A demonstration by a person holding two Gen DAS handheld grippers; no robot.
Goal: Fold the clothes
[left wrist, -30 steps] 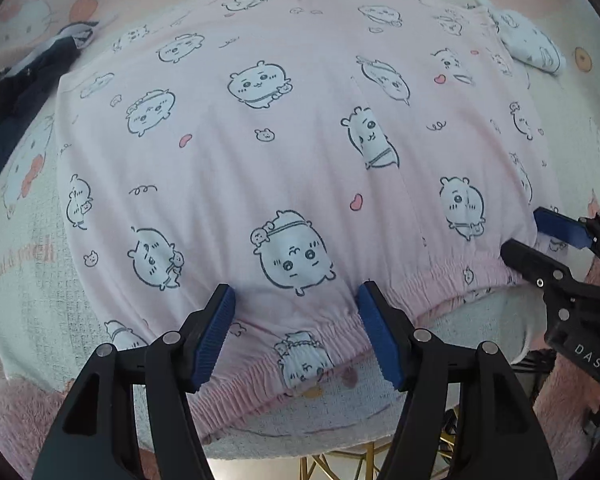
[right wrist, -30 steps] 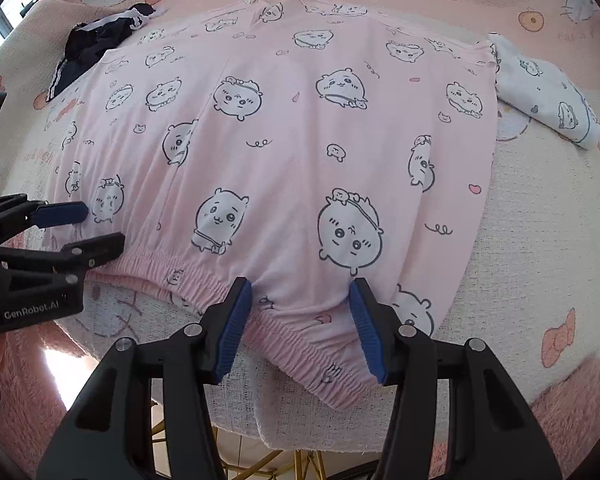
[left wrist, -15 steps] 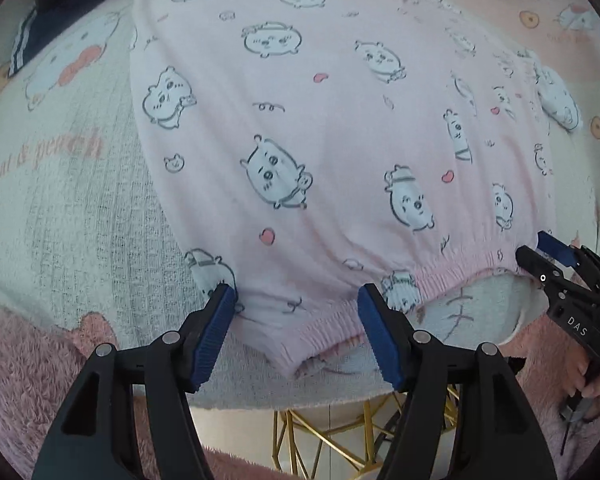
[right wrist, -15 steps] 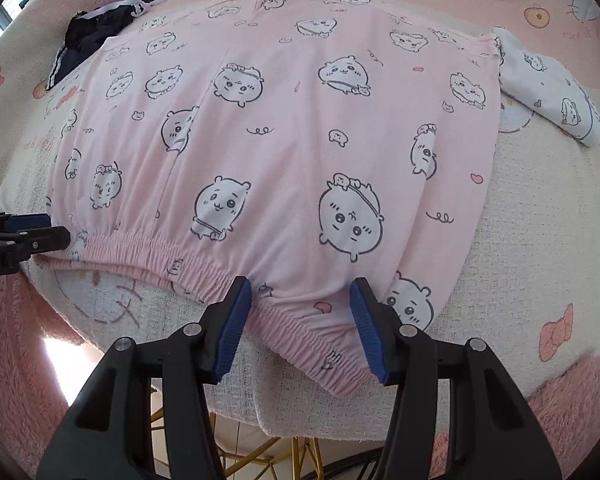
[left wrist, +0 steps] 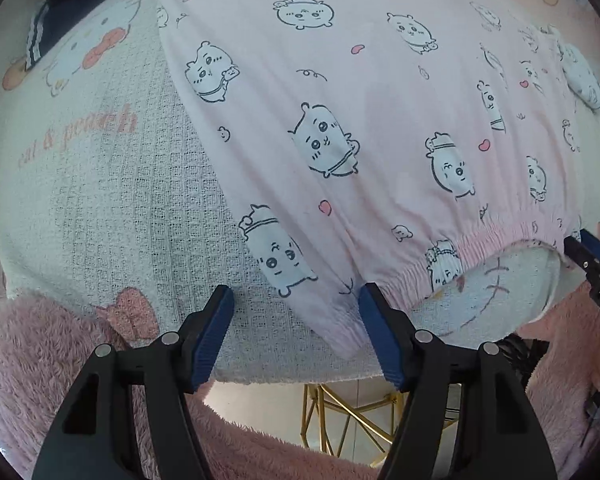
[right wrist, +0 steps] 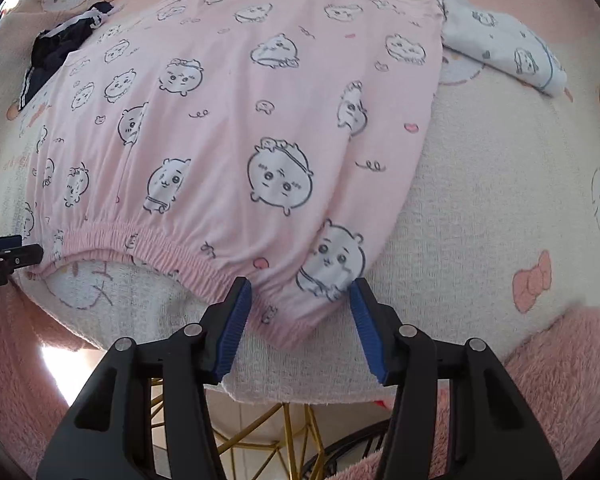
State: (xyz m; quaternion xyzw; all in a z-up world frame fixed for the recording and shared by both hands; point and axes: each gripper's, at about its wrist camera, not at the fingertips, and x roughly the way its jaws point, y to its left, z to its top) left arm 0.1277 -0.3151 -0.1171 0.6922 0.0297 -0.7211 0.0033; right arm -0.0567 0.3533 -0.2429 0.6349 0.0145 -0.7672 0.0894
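A pink garment with cartoon faces (left wrist: 380, 120) (right wrist: 240, 128) lies spread flat on the towel-covered table, its elastic hem toward me. My left gripper (left wrist: 294, 332) is open, its jaws on either side of the hem's left corner (left wrist: 342, 340). My right gripper (right wrist: 300, 328) is open, its jaws on either side of the hem's right corner (right wrist: 296, 320). Each gripper also shows at the edge of the other's view: the right gripper (left wrist: 588, 252) and the left gripper (right wrist: 8, 252).
A dark navy garment (right wrist: 60, 52) (left wrist: 72, 4) lies at the far left. A white printed garment (right wrist: 508, 56) (left wrist: 584, 80) lies at the far right. The cream cartoon towel (right wrist: 500, 200) covers the table; a pink fuzzy blanket (left wrist: 40, 360) hangs at the near edge.
Both grippers moved outward along the hem, the left to the left corner and the right to the right corner. Both stayed open.
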